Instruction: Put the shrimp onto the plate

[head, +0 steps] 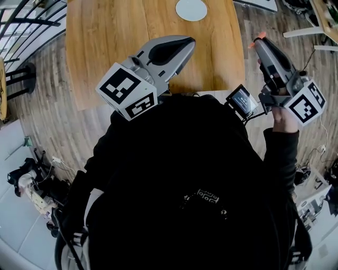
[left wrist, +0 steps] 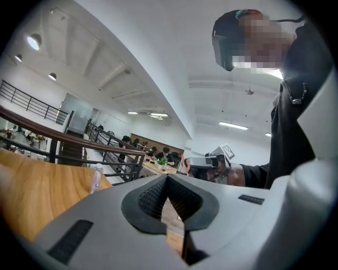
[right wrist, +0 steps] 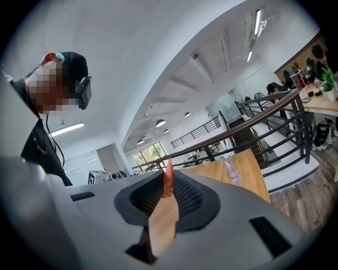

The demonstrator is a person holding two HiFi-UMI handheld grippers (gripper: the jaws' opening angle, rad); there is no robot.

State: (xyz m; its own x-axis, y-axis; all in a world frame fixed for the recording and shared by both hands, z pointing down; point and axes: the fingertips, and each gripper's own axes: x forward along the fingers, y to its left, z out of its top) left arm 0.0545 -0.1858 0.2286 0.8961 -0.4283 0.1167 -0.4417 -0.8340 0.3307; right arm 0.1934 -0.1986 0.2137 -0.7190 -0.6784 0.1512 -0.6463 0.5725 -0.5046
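Two hand-held grey two-jaw grippers, both raised and pointing roughly level over the near side of one light wooden table (head: 116,42).

Right gripper (head: 259,42): clenched on one slim orange shrimp (head: 260,36), pinched between the black ribbed pads (right wrist: 190,198), tip standing up above them. Seen just past the table's right edge, well apart from the plate.

Left gripper (head: 188,41): jaws closed together at the tips, nothing between them, idle above the tabletop.

One round white plate (head: 191,9) at the far edge of the table, bare as far as shown, partly cut by the frame.

Step in hand, by judgement: transport, with the shrimp held in the air and not yet set down.

Next, by judgement:
- Carry the right gripper forward and inward to above the plate.
- Tip the jaws downward and lower to plate contact.
- Part the pads.
- No call for the left gripper.

Count: grippers two, shrimp one, plate one, table one. Also one clear plastic bottle (right wrist: 231,170) on a wooden surface, visible from the gripper views only, absent from the head view.
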